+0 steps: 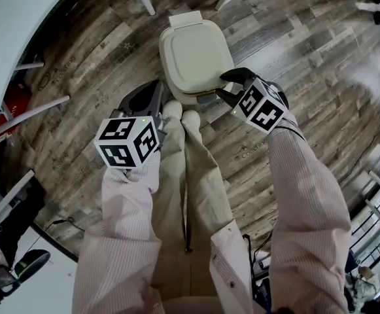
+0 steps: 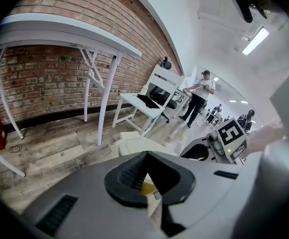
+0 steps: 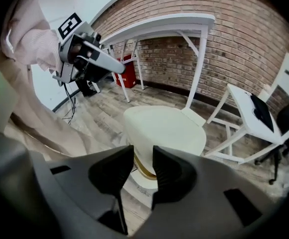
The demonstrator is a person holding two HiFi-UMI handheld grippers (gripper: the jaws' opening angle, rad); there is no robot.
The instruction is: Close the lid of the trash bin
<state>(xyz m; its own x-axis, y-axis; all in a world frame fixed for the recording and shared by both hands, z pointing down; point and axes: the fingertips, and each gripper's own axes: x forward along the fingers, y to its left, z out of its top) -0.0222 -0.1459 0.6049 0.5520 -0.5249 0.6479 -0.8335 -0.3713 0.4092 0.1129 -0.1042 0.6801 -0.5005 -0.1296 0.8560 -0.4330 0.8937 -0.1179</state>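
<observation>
Trash bin [image 1: 195,57], cream-coloured with its lid down flat, stands on the wood floor [image 1: 294,64] just ahead of the person's shoes [image 1: 180,115], between the two grippers. At its left front corner the left gripper [image 1: 152,95] hangs just beside the bin, its fingers pressed together at the tips with nothing pinched. At the right front corner the right gripper [image 1: 232,86] points steeply down by the lid's edge, its fingers spread by a narrow gap that holds nothing; whether they touch the bin cannot be told.
</observation>
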